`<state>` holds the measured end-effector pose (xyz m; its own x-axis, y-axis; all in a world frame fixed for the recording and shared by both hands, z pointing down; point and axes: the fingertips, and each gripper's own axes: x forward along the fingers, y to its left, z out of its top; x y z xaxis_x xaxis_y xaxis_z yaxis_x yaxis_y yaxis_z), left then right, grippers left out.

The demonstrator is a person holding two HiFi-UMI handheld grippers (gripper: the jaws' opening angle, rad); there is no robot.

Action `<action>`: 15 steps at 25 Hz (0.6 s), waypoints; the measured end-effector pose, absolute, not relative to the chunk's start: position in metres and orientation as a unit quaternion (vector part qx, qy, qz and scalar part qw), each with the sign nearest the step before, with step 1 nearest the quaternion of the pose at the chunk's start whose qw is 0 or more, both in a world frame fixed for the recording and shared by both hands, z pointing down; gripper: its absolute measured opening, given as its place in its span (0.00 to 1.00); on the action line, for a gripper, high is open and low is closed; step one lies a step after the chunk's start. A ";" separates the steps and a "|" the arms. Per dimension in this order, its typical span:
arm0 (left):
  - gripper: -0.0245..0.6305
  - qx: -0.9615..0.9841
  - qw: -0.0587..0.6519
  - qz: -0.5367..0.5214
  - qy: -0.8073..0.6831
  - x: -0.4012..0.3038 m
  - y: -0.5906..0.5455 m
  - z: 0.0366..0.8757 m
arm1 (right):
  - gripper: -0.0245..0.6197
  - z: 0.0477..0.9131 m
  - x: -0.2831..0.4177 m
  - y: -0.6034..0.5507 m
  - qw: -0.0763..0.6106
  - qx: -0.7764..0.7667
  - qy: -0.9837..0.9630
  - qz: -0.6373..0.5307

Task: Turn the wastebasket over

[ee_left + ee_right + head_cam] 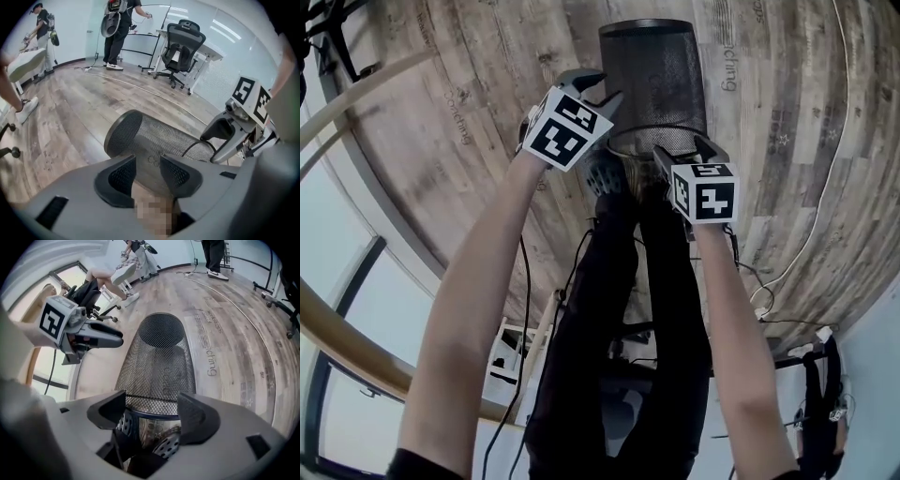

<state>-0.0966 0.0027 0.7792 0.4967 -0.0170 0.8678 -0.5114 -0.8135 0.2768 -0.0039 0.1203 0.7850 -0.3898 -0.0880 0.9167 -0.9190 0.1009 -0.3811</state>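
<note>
A black wire-mesh wastebasket (pixel 654 80) lies on its side on the wooden floor, closed base away from me and open rim toward my feet. My left gripper (pixel 605 98) hovers at the basket's left flank; in the left gripper view its jaws (pixel 147 161) stand apart with the wastebasket (pixel 159 136) beyond them and nothing pressed between. My right gripper (pixel 684 148) is at the near rim. In the right gripper view its jaws (pixel 152 401) are spread wide, and the wastebasket (pixel 157 362) rim runs just past the fingertips, untouched.
My black-trousered legs and perforated shoes (pixel 605 173) stand right at the basket's mouth. A white cable (pixel 820 187) trails over the floor at right. An office chair (pixel 180 44), a desk and people stand far back. A curved wooden rail (pixel 366 84) borders the left.
</note>
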 end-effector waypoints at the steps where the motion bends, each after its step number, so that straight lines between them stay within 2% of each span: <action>1: 0.31 0.831 0.251 0.472 -0.152 -0.091 -0.008 0.778 | 0.56 0.785 -0.004 0.120 0.386 0.397 -0.634 0.539; 7: 0.50 0.855 0.213 0.462 -0.104 -0.062 -0.064 0.771 | 0.57 0.783 -0.010 0.121 0.397 0.399 -0.631 0.534; 11: 0.62 0.846 0.203 0.491 -0.053 -0.052 -0.076 0.783 | 0.57 0.782 -0.011 0.121 0.404 0.394 -0.627 0.537; 15: 0.67 0.836 0.207 0.508 0.001 -0.039 -0.080 0.795 | 0.57 0.783 -0.013 0.117 0.413 0.389 -0.633 0.528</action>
<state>-0.0389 -0.0797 0.7946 0.4841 0.2118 0.8490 -0.2090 -0.9142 0.3472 -0.0133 0.1165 0.7828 -0.3570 -0.0563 0.9324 -0.9274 0.1410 -0.3465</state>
